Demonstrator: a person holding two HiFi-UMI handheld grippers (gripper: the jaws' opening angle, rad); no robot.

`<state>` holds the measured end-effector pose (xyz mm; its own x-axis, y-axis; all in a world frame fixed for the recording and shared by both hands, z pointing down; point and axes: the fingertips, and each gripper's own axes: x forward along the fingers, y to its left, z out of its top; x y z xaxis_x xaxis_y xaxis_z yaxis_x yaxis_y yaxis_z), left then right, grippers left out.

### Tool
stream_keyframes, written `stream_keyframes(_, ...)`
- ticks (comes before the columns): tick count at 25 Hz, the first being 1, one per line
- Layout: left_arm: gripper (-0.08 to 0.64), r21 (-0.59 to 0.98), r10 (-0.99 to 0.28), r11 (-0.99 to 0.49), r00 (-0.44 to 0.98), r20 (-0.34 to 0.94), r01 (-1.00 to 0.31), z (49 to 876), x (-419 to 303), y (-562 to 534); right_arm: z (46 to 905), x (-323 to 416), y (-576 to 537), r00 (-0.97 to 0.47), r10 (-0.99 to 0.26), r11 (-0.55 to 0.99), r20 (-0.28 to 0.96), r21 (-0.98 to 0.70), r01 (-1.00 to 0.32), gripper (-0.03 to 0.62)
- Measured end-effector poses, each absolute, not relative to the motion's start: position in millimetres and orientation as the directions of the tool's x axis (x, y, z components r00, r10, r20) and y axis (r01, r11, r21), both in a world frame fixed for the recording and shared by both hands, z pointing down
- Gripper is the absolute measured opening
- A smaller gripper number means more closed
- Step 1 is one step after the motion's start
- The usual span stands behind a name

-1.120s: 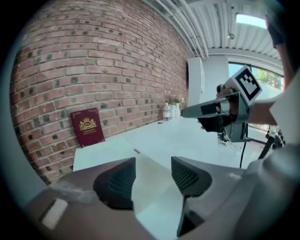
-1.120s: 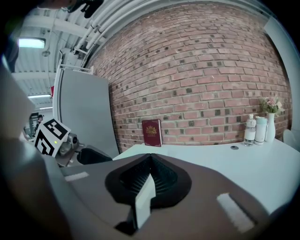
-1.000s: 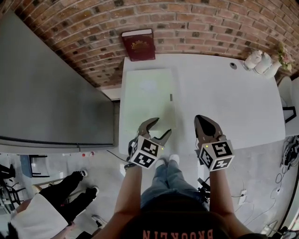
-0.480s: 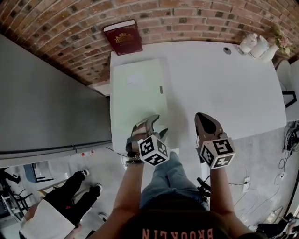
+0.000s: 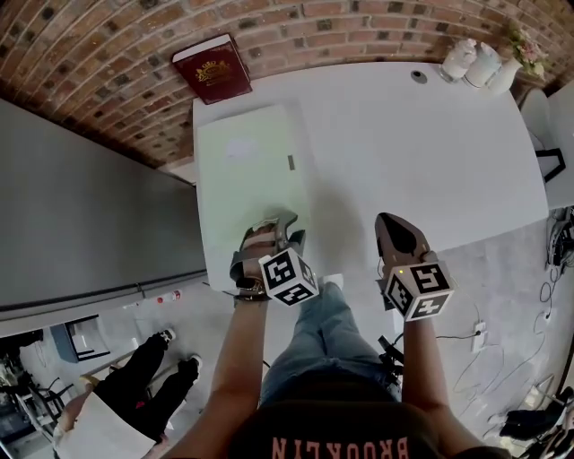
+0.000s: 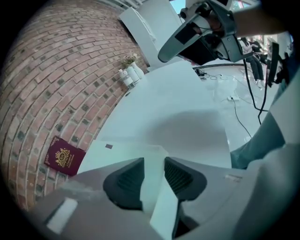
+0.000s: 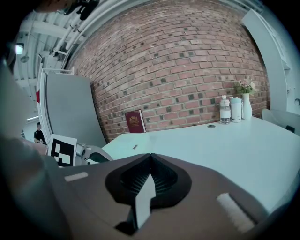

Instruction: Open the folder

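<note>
Head view shows a pale green folder (image 5: 247, 170) lying flat along the left edge of the white table (image 5: 413, 152), its far end near the far left corner; the left gripper (image 5: 272, 231) is at the near edge of the folder; in the left gripper view its jaws have just been closing and stand apart, with the folder's edge between the pads, which do not press on it; the right gripper (image 5: 395, 230) hangs over the near edge of the table, right of the folder and apart from it, its jaws closed together with nothing between them; a dark red book (image 5: 212, 69) stands against the brick wall (image 5: 359, 27) beyond the far left corner.
</note>
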<state>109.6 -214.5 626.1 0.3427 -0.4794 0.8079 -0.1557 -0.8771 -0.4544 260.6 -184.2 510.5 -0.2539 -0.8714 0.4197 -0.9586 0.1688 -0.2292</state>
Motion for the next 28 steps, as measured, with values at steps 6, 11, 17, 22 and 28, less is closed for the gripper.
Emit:
stream_keyframes(6, 0.079, -0.397, -0.449, -0.893, 0.393, 0.802, -0.21, 614.2, 110.7, -210.4, 505.6, 264.1, -178.5, -0.245, -0.88, 0.156, 0.407, -0.239, -0.958, 0.001)
stream_keyframes(11, 0.061, -0.385, -0.473, -0.88, 0.427, 0.771, -0.278, 600.5, 109.4, -213.1, 496.5, 261.7, -180.0, -0.251, -0.887, 0.165, 0.387, -0.243, -0.956, 0.002)
stream_keyframes(17, 0.031, -0.328, -0.494, -0.859, 0.471, 0.731, -0.393, 585.6, 106.2, -217.3, 481.0, 262.3, -180.1, -0.251, -0.898, 0.17, 0.36, -0.243, -0.955, 0.002)
stream_keyframes(22, 0.023, -0.168, -0.483, -0.831, 0.538, 0.691, -0.531, 575.7, 100.7, -221.6, 469.5, 261.0, -181.2, -0.257, -0.903, 0.182, 0.344, -0.233, -0.955, 0.001)
stream_keyframes(28, 0.021, -0.046, -0.494, -0.792, 0.596, 0.633, -0.608, 556.6, 96.9, -229.4, 459.8, 256.1, -184.4, -0.275, -0.902, 0.208, 0.332, -0.224, -0.952, 0.002)
